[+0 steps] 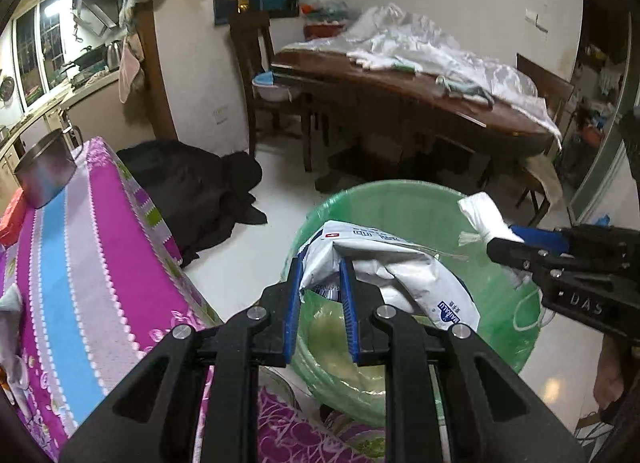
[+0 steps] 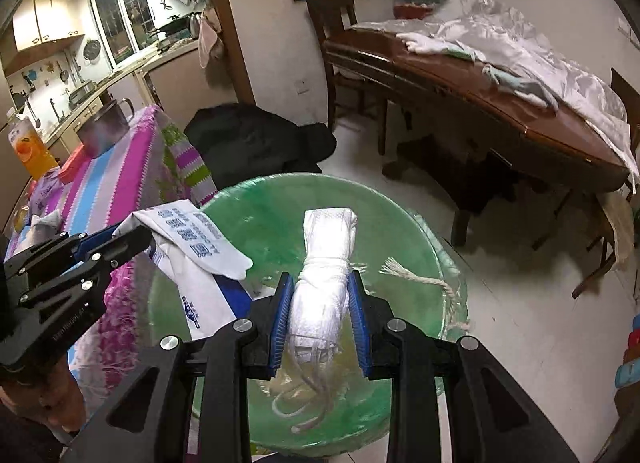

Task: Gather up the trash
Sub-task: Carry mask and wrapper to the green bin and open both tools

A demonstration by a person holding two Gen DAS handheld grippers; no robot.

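Beside the pink striped tablecloth [image 1: 92, 263] stands the green bin [image 1: 404, 199]. Above the bin, the left gripper [image 1: 320, 275] pinches a white package [image 1: 400, 267]; the right gripper [image 2: 320, 295] clamps 1 tied white bundle [image 2: 324, 263].

Each camera sits behind its own fingers, angled steeply downward, close above the green bin [image 1: 400, 199]. The left wrist view shows the right gripper [image 1: 496, 243] at 3 o'clock; the right wrist view shows the left gripper [image 2: 120, 239] at 9 o'clock. Both share the bin [image 2: 280, 191], wooden table [image 1: 400, 83] and striped cloth [image 2: 132, 167].
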